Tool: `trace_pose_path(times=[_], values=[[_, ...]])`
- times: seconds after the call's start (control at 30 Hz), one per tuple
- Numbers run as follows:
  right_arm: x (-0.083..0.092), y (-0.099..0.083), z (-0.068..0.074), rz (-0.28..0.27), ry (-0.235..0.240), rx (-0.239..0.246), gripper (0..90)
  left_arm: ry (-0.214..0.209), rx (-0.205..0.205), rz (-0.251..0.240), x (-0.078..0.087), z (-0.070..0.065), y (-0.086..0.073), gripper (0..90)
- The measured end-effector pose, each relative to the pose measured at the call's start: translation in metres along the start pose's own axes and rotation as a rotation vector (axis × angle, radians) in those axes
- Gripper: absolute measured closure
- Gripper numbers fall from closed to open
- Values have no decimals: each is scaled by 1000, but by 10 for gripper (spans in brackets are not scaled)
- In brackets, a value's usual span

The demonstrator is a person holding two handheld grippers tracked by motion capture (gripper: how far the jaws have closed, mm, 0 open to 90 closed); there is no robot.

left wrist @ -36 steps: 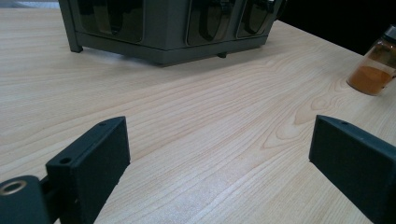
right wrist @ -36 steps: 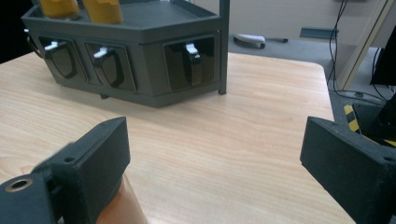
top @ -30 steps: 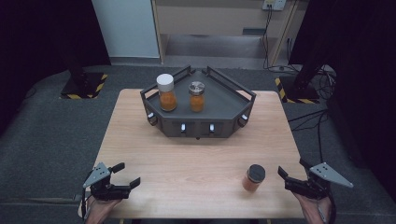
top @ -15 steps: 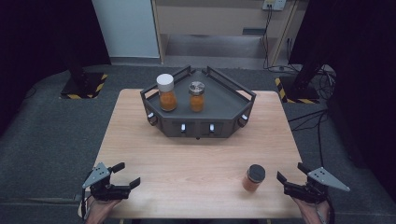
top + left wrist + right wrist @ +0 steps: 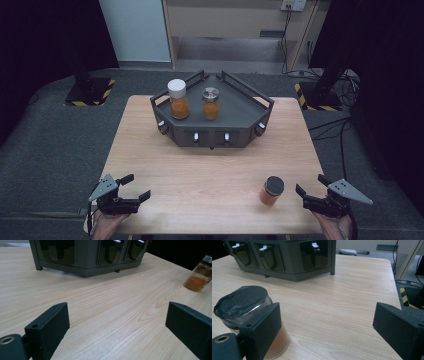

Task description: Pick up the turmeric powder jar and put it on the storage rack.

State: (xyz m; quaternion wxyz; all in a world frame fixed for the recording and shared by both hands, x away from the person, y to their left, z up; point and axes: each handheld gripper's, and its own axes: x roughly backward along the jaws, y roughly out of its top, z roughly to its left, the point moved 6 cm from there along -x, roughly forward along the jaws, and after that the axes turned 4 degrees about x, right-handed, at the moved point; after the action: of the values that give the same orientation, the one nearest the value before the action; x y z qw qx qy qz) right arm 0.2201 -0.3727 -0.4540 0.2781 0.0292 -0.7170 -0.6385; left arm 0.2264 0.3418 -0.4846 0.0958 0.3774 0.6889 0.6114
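1. The right gripper (image 5: 311,192) is hovering at the near right corner of the wooden table (image 5: 210,170), its jaws standing wide apart and holding nothing; the left gripper (image 5: 134,187) is waiting at the near left corner, jaws likewise spread and empty.
2. The black-lidded spice jar (image 5: 271,191) is standing upright on the table just to the left of the right gripper, outside the gap; in the right gripper view the jar (image 5: 249,320) is sitting partly behind the left-hand jaw, so the gripper would probably need to shift toward it before closing.
3. The jar's long axis is running vertically; the right gripper is by far the nearer, the left lying well apart across the table.
4. Counting: three jars of orange powder, one loose, two on the dark grey tray (image 5: 240,107), namely a white-lidded jar (image 5: 177,99) and a metal-lidded jar (image 5: 210,103); two grippers; one tray.
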Motion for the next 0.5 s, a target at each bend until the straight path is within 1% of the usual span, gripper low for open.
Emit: trace_pose_path(times=[0.5], values=[[1, 0, 0, 1, 4, -1, 81, -5, -4, 5, -1, 0, 0, 42]])
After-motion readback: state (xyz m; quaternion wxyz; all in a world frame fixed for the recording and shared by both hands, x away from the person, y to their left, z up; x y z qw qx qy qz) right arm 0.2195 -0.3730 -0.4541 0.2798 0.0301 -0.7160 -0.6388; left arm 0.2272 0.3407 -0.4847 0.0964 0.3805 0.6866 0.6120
